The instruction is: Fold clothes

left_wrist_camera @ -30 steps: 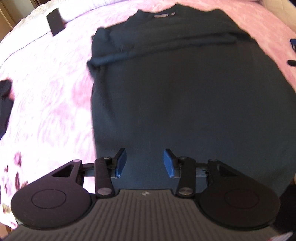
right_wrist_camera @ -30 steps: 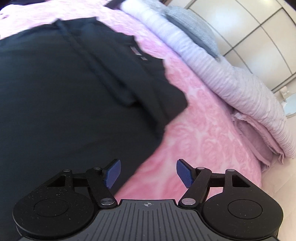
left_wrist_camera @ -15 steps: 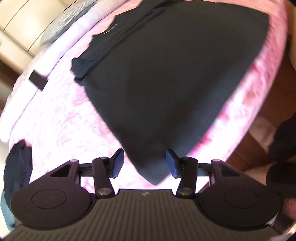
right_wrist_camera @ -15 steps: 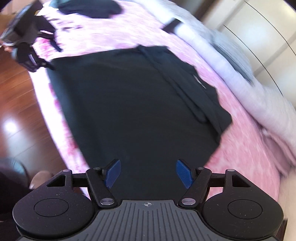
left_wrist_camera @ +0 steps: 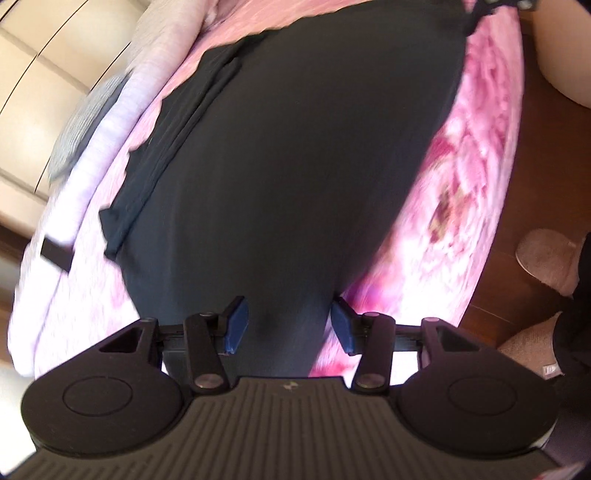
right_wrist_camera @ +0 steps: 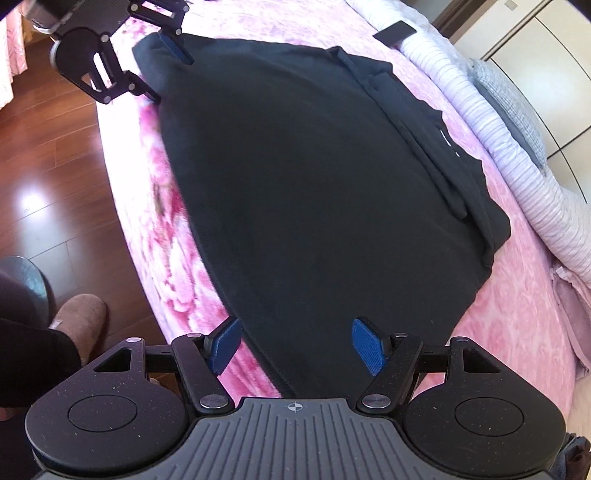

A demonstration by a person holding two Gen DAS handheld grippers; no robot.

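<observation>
A dark sweater lies flat on a pink floral bedspread, sleeves folded in across its far part. It also shows in the right wrist view. My left gripper is open, with one bottom corner of the sweater lying between its blue pads. My right gripper is open, with the other bottom corner between its pads. The left gripper also shows in the right wrist view at that far corner.
The bed edge runs along a dark wood floor. A person's slippered foot stands by the bed. A rolled white duvet and grey pillow lie at the head, with a small black object there.
Both grippers have swung down to the sweater's bottom hem, one at each corner, and the hem corners now sit between the open pads.
</observation>
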